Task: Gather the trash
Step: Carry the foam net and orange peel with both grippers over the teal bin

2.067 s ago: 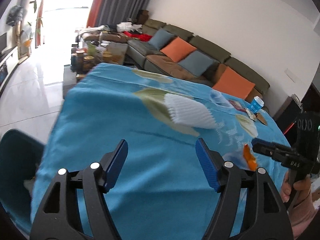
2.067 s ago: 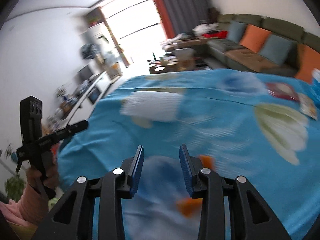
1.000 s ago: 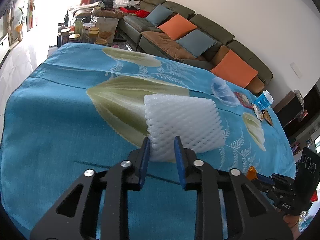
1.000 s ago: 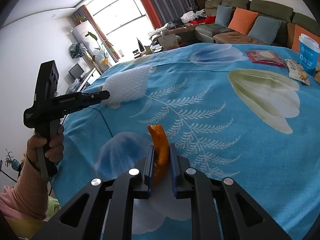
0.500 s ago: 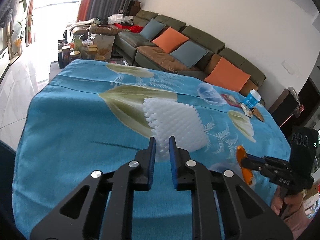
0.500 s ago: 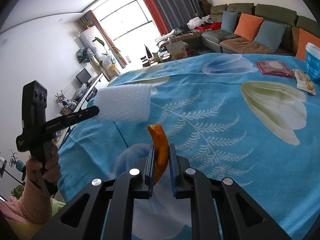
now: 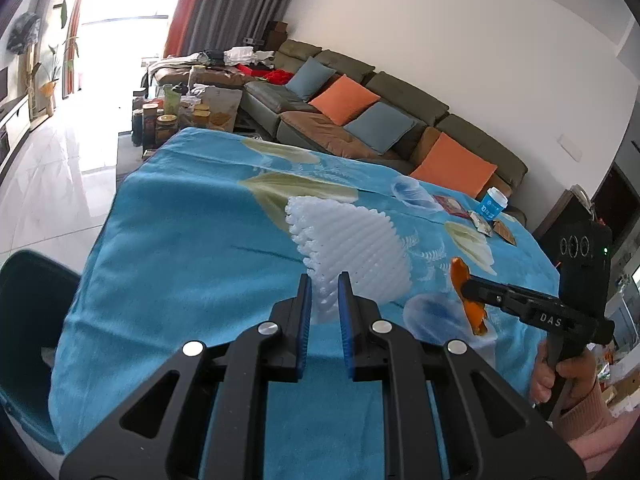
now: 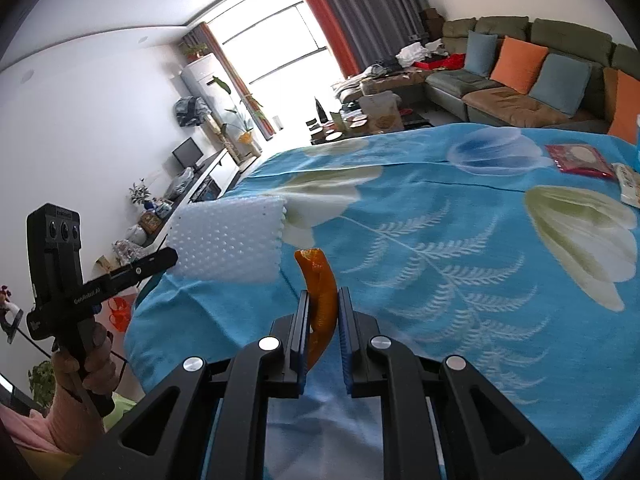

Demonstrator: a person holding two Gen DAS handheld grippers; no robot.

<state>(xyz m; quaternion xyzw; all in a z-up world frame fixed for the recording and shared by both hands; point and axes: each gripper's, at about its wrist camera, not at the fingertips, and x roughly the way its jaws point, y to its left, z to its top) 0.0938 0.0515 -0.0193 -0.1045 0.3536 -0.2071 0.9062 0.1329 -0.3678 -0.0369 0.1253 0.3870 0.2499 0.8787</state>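
The white foam fruit net [image 7: 352, 248] is a soft, ribbed mesh sleeve with a bumpy surface and a jagged edge; it hangs in the air above the blue flower-printed tablecloth [image 7: 180, 240]. The left gripper [image 7: 323, 292] has its blue pads nearly together and pinches one corner of this net. The curved orange peel strip [image 8: 320, 300] is smooth and shiny, bent like a hook at its top, and it is also lifted above the cloth. The right gripper [image 8: 323, 308] is clamped on the lower part of this peel, so that the upper part stands out above the fingers. Both grippers are of black hard plastic with ridged blue pads. A hand [image 8: 86, 356] holds the left gripper's handle.
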